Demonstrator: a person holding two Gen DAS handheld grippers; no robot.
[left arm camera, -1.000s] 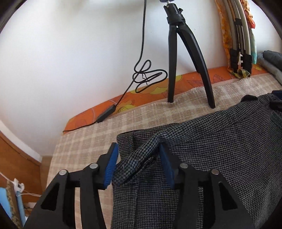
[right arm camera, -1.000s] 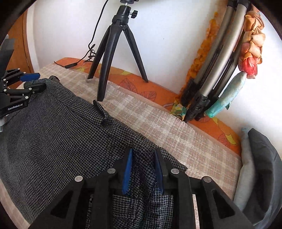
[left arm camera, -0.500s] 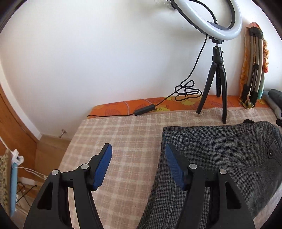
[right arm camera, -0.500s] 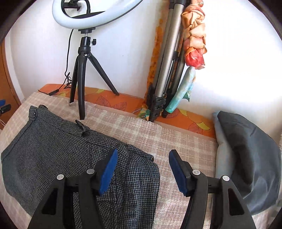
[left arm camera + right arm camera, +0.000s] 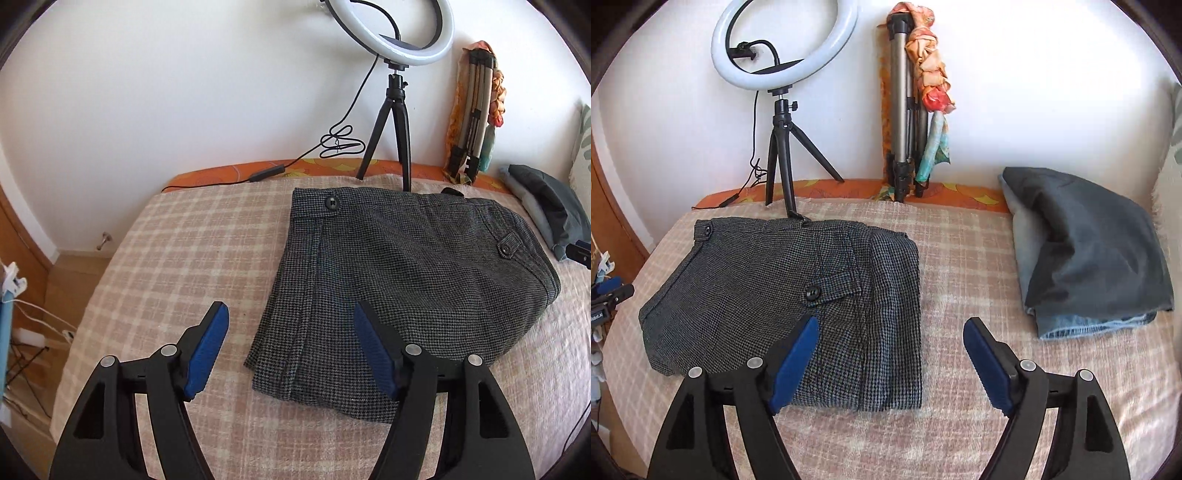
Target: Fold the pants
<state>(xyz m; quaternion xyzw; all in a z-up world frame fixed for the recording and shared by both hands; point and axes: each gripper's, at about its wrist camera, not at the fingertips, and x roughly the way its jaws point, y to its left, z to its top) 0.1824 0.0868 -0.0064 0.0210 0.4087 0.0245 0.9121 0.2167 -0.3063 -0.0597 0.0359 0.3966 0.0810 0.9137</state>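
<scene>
Both grippers have let go and drawn back from the grey houndstooth wool pants [image 5: 406, 280], which a second ago they pinched. Left gripper [image 5: 290, 350] and right gripper [image 5: 890, 360] hover with fingers apart. Folded, the pants lie on the pink checked blanket-covered bed [image 5: 960, 258].

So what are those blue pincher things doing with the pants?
Nothing at this moment. A person holds one gripper in each hand to fold the pants. The pants lie folded on the bed. The left gripper and right gripper are both open, holding nothing. Other folded clothes sit off to the right.
</scene>
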